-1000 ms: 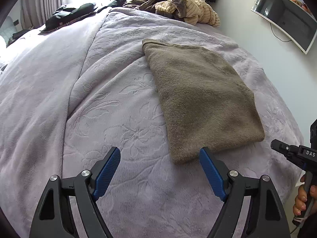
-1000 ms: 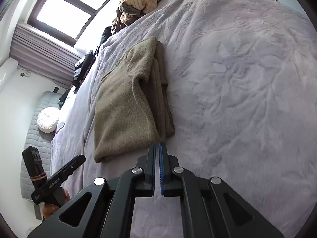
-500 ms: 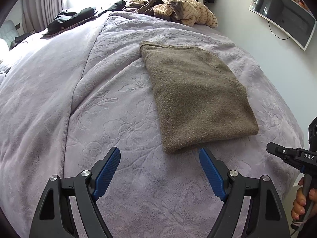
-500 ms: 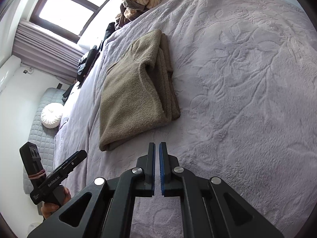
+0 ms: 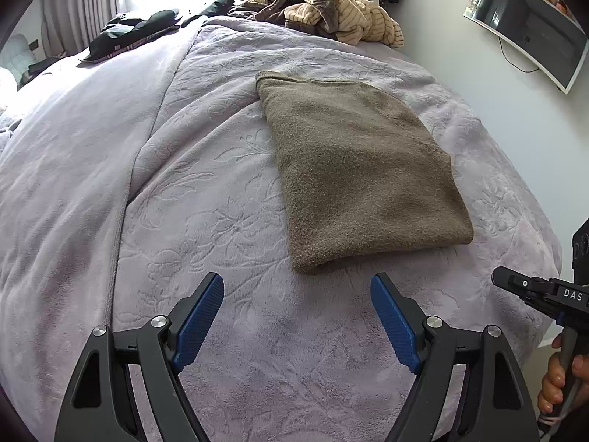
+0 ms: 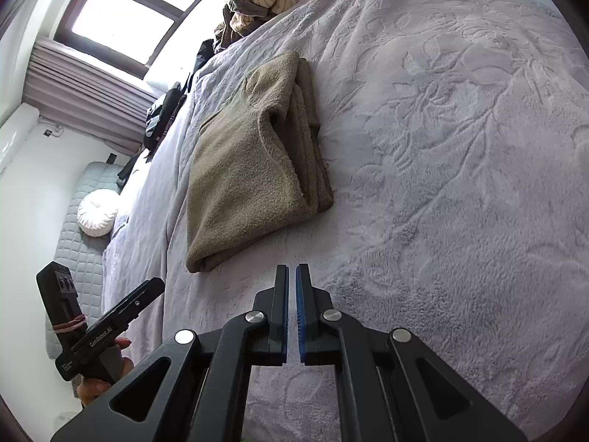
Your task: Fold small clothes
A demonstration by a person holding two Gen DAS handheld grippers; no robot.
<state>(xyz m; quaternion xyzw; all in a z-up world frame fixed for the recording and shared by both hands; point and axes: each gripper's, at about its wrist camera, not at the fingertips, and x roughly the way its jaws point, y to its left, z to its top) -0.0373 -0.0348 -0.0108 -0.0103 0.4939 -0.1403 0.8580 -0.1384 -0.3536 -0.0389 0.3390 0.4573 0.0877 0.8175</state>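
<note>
Lying folded on the lilac embossed blanket (image 5: 228,221) of the bed, the brown fleece garment (image 5: 353,176) forms a neat rectangle with its stacked layers showing along one edge in the right wrist view (image 6: 254,169). The left gripper (image 5: 297,316) hovers just short of its near edge, jaws spread wide and holding nothing. The right gripper (image 6: 292,309) sits near the garment's corner, apart from it, jaws almost together with only a thin slit between the blue pads, gripping nothing. A heap of striped clothes (image 5: 342,14) lies at the bed's far end.
</note>
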